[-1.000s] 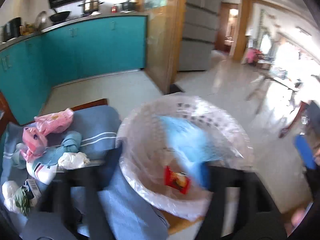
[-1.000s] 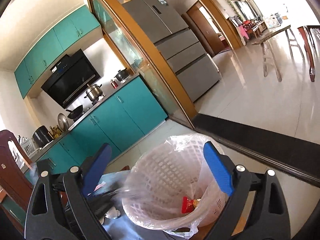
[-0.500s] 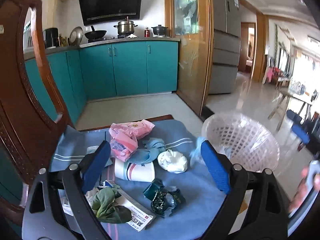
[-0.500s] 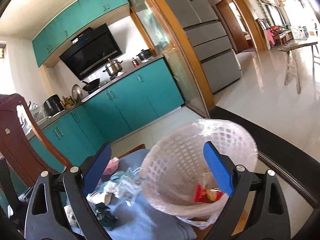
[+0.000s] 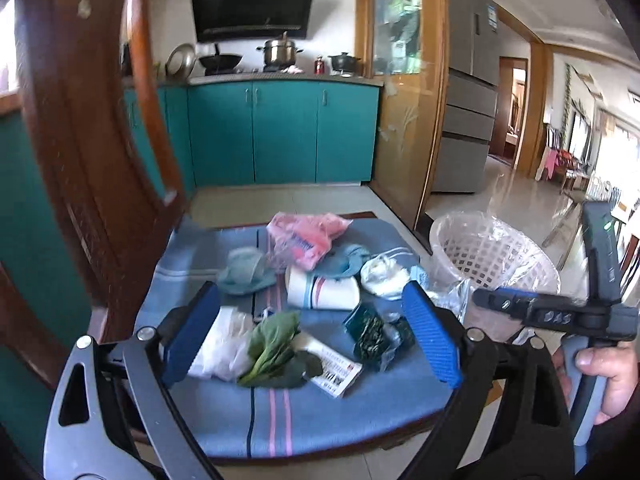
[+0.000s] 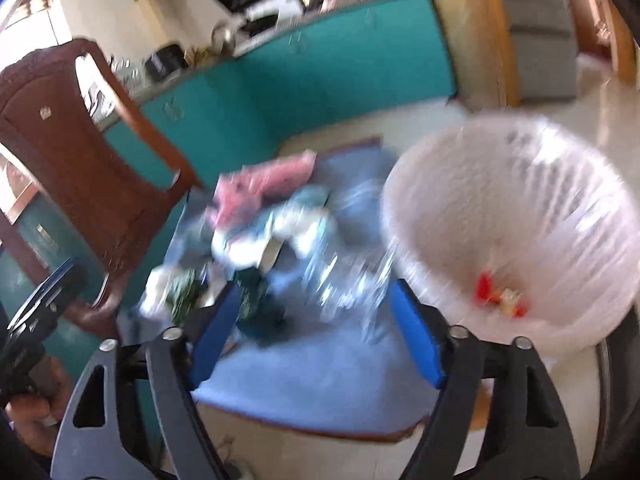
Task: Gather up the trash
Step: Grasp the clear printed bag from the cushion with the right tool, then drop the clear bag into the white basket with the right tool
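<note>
Trash (image 5: 304,308) lies heaped on the blue cushion (image 5: 320,412), just ahead of the left gripper (image 5: 312,336), whose jaws stand wide and empty, and the right gripper (image 6: 316,332), whose jaws have just been closing with nothing visibly pinched. It looks light, soft and crumply: pinch a bunched fold. The lined basket (image 5: 496,256) stands just beside the cushion.

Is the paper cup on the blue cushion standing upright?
No, in the left wrist view the paper cup lies on its side on the cushion, between the pink bag and the leafy greens.
</note>
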`<action>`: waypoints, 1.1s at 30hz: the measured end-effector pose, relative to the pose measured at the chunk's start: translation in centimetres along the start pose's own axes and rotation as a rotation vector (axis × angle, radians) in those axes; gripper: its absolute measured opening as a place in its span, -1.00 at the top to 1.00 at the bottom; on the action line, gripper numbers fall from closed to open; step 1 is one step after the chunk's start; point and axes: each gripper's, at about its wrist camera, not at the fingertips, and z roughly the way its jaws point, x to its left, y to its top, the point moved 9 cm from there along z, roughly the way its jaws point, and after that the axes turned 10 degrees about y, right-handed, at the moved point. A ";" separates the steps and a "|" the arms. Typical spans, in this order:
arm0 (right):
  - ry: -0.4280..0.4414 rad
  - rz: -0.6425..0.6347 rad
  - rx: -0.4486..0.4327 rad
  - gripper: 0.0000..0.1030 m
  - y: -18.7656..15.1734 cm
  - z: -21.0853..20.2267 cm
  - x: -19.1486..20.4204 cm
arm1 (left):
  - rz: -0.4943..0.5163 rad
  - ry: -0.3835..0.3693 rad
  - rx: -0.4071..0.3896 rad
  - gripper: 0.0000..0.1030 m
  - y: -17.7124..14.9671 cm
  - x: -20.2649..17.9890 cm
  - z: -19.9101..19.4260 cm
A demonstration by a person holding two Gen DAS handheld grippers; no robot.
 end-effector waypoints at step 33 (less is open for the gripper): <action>-0.297 0.171 -0.316 -0.64 4.1 -8.8 -7.7 | -0.123 0.083 0.055 -0.82 -0.6 6.2 -0.3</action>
